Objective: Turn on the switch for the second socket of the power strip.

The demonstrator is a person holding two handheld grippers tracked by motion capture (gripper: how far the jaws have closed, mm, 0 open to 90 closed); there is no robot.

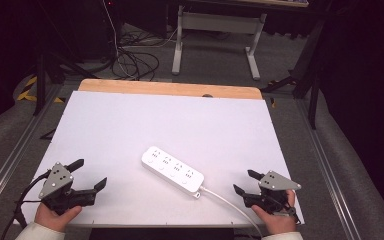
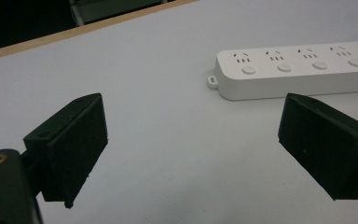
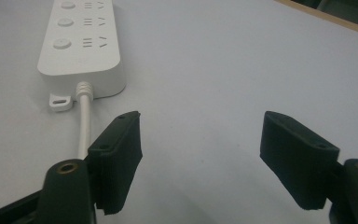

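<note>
From the high view I saw the power strip [image 1: 172, 169] lying flat near the middle of the white worktop [image 1: 110, 125], slanted, with its cord [image 1: 228, 202] running off toward the near right edge. My left tool [image 1: 90, 173] sat near the left corner and my right tool [image 1: 244, 182] near the right corner, both well apart from the strip, both with jaws spread and nothing between them. I judged the cord the main hazard: it passed just beside the right tool, and a careless reach could have snagged it and dragged the strip askew.

In the left gripper view the jaws stood wide apart over bare worktop, and the strip [image 2: 298, 70] lay beyond them on the far right. Coming in low from there, I thought, a jaw could shove the smooth body along instead of closing around it.

In the right gripper view the jaws were again open and empty, the strip's cord end [image 3: 81, 46] at far left, the cord [image 3: 84, 123] touching or nearly touching the left jaw. Closing there might have pinched the cord.
</note>
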